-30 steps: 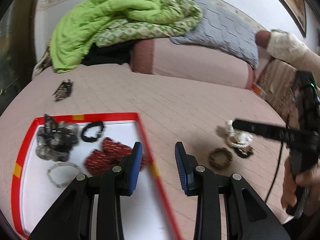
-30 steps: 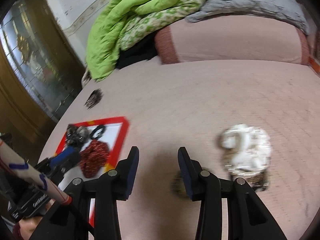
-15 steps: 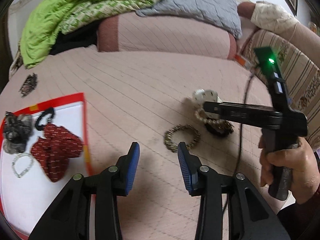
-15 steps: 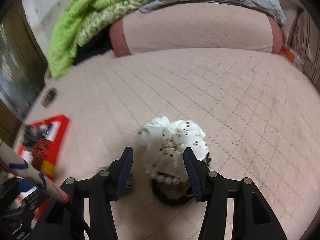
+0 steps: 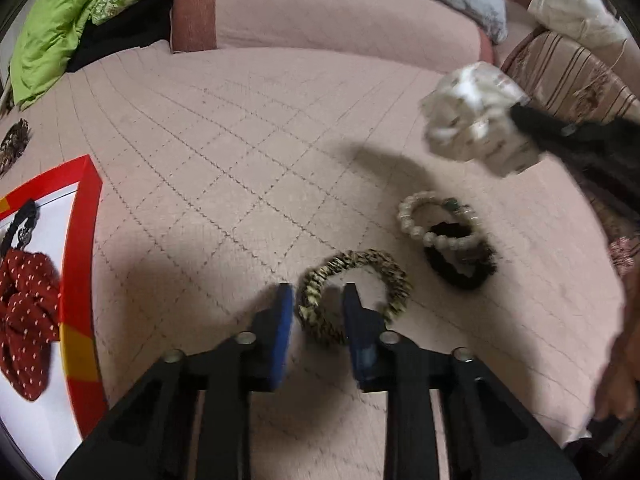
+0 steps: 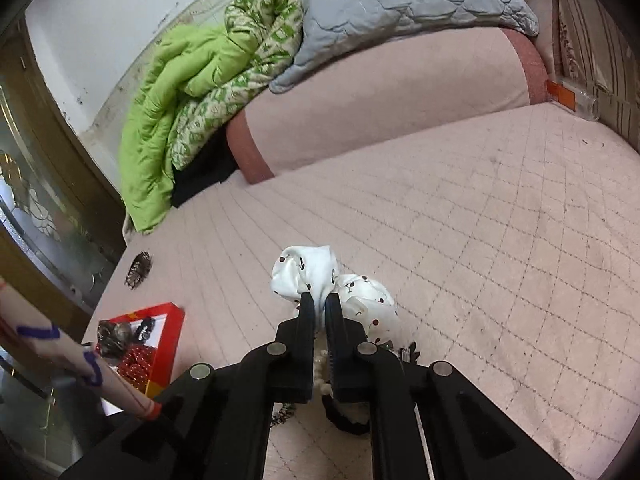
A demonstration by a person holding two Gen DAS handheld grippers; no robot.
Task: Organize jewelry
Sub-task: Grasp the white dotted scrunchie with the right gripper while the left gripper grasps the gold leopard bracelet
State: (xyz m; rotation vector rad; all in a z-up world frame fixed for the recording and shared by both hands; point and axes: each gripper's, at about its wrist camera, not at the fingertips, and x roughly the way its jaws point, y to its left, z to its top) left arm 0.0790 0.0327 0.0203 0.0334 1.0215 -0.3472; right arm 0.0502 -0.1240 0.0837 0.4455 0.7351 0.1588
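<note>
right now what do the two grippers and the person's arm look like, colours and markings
Both grippers are matte black angular linkages with round silver pivot pins. The left gripper has flat fingers faced with blue pads. The right gripper shows plain black finger backs. The left arm's sleeve is cream with purple squiggles and a red cuff.

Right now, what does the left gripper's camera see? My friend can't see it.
The open left gripper straddles a gold-and-black bracelet on a pink quilted bed. Beside it lie a pearl bracelet and black scrunchie.
</note>
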